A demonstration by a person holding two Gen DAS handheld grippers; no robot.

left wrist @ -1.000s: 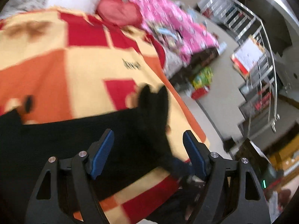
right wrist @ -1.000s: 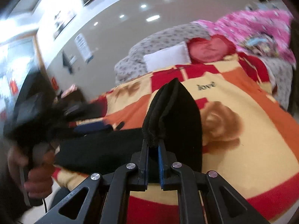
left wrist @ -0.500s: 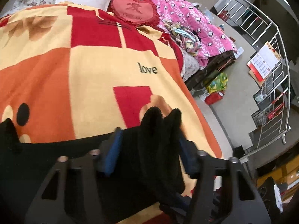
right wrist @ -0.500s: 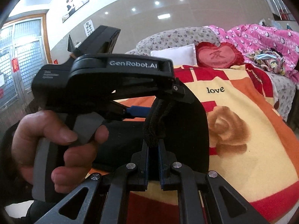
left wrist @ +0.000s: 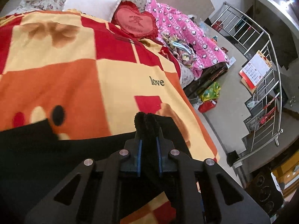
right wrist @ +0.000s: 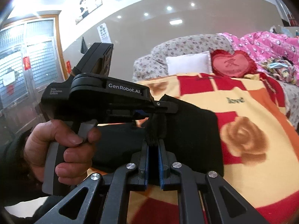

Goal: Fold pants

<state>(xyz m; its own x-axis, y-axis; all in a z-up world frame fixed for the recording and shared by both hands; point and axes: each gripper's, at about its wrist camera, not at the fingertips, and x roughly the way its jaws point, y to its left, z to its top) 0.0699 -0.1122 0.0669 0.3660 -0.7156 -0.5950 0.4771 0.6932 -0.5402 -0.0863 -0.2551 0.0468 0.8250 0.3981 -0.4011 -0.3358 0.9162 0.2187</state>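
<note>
Black pants [left wrist: 56,149] lie across the near edge of a bed covered by an orange, red and yellow blanket [left wrist: 74,71]. My left gripper [left wrist: 148,140] is shut on a bunched fold of the pants' right end, which sticks up between the blue pads. My right gripper [right wrist: 153,147] is shut on the same raised black fold [right wrist: 186,130] from the other side. The left gripper's body [right wrist: 104,97], held by a hand, fills the left of the right wrist view, close to my right gripper.
A white pillow [left wrist: 91,1] and a red heart cushion [left wrist: 136,21] sit at the bed's head. A pink quilt [left wrist: 186,33] covers a neighbouring bed on the right. Beyond it are floor clutter [left wrist: 209,95] and a metal railing [left wrist: 261,71].
My left gripper moved in on the raised end of the pants and shut on it, right beside my right gripper. My right gripper kept its hold throughout.
</note>
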